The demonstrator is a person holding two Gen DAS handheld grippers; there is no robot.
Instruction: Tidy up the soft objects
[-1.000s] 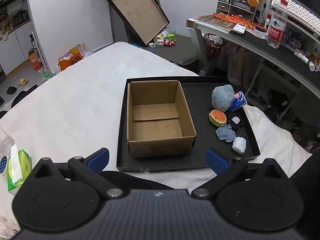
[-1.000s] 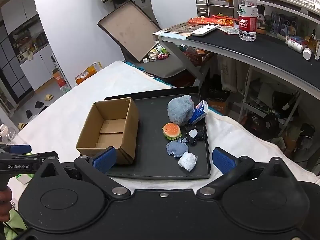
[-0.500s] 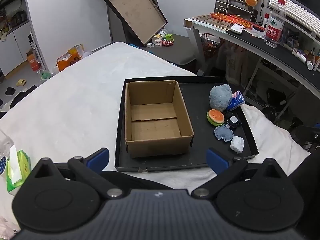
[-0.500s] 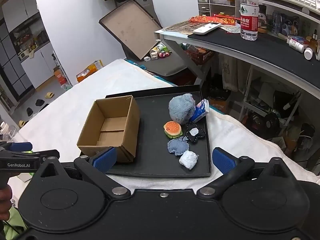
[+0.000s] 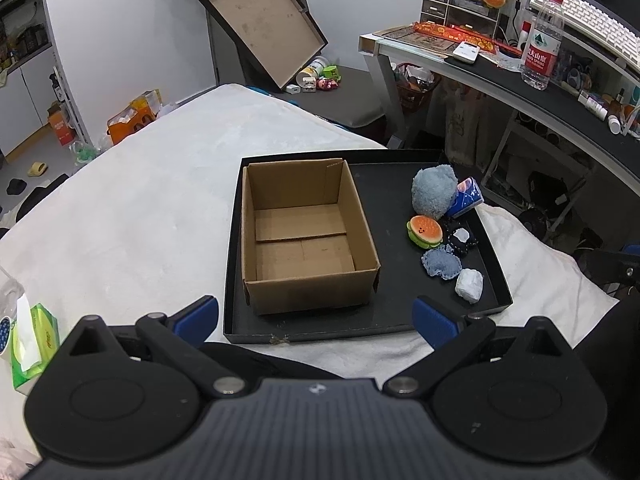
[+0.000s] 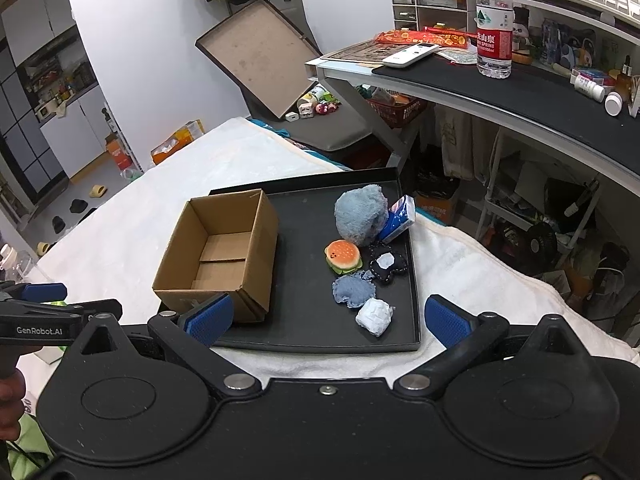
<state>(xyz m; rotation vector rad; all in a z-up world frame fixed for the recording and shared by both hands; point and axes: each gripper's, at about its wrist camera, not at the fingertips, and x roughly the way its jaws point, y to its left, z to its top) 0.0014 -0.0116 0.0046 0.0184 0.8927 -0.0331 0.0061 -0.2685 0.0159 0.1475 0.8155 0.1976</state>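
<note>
An empty open cardboard box [image 5: 304,240] [image 6: 220,256] stands on the left of a black tray [image 5: 392,312] [image 6: 304,320] on a white bed. On the tray's right lie soft items: a grey-blue plush ball [image 5: 434,192] [image 6: 360,214], a blue pouch [image 5: 464,197] [image 6: 398,218], a burger toy [image 5: 425,231] [image 6: 343,256], a black-and-white piece [image 5: 462,240] [image 6: 387,266], a denim patch [image 5: 441,264] [image 6: 354,290] and a white lump [image 5: 470,285] [image 6: 374,316]. My left gripper [image 5: 316,318] is open and empty before the tray's near edge. My right gripper [image 6: 326,318] is open and empty, near the white lump.
A green tissue pack [image 5: 34,336] lies on the bed at the left. A desk [image 6: 520,92] with a water bottle [image 6: 494,24] and a remote stands at the right. A brown lid [image 5: 262,26] leans against the far wall. The left gripper's handle [image 6: 44,320] shows at the right view's left.
Both grippers drifted slightly closer to the tray; the box and soft items look a little larger. Nothing on the tray has moved.
</note>
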